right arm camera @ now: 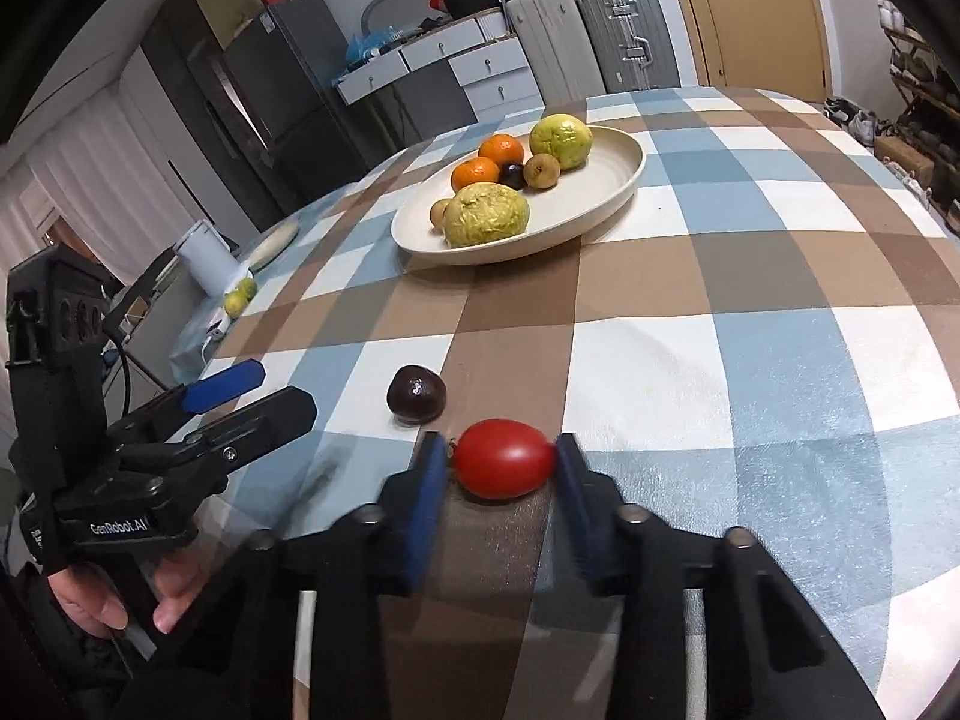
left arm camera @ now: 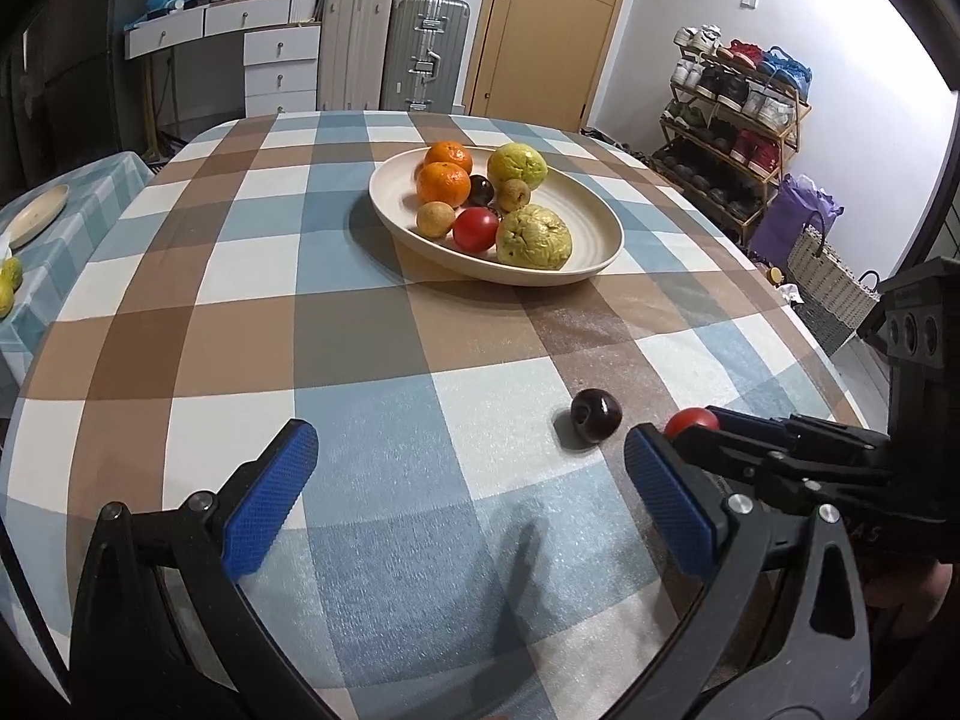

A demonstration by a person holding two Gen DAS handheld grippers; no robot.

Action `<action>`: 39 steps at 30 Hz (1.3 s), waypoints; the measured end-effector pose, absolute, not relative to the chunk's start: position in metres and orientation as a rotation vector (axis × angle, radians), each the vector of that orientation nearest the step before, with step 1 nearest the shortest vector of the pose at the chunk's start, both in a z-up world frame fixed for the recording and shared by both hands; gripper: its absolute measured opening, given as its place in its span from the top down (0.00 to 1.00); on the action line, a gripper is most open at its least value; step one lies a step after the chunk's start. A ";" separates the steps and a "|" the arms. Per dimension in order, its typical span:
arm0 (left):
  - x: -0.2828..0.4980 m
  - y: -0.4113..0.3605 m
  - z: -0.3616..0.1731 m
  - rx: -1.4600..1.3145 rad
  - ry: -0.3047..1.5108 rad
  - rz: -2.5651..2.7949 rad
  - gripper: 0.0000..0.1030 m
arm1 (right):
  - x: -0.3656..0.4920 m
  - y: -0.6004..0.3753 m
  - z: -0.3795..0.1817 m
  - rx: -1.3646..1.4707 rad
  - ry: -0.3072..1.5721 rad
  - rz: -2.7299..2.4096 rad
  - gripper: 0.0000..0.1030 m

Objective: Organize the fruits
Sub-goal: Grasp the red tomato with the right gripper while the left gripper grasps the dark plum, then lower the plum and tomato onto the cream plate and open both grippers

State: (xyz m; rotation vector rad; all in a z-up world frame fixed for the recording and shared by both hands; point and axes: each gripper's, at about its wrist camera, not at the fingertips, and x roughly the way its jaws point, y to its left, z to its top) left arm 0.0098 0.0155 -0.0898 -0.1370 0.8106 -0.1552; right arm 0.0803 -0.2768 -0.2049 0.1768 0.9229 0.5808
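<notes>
Red tomato [right arm camera: 503, 467] clenched in right gripper [right arm camera: 503, 471] near table edge [right arm camera: 900, 630]; left gripper [left arm camera: 471, 480] released.

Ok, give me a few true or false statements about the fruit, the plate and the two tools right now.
1. The right tool has its fingers on either side of the red tomato. True.
2. The dark plum on the cloth lies inside the plate. False: it lies on the tablecloth, apart from the plate.
3. The left tool is open and holds nothing. True.
4. The plate holds only oranges. False: it also holds two green guavas and smaller fruits.
</notes>
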 end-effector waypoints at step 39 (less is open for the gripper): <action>0.054 -0.036 -0.098 -0.088 0.897 -0.416 0.79 | 0.096 -0.322 -0.186 0.284 0.808 0.608 0.66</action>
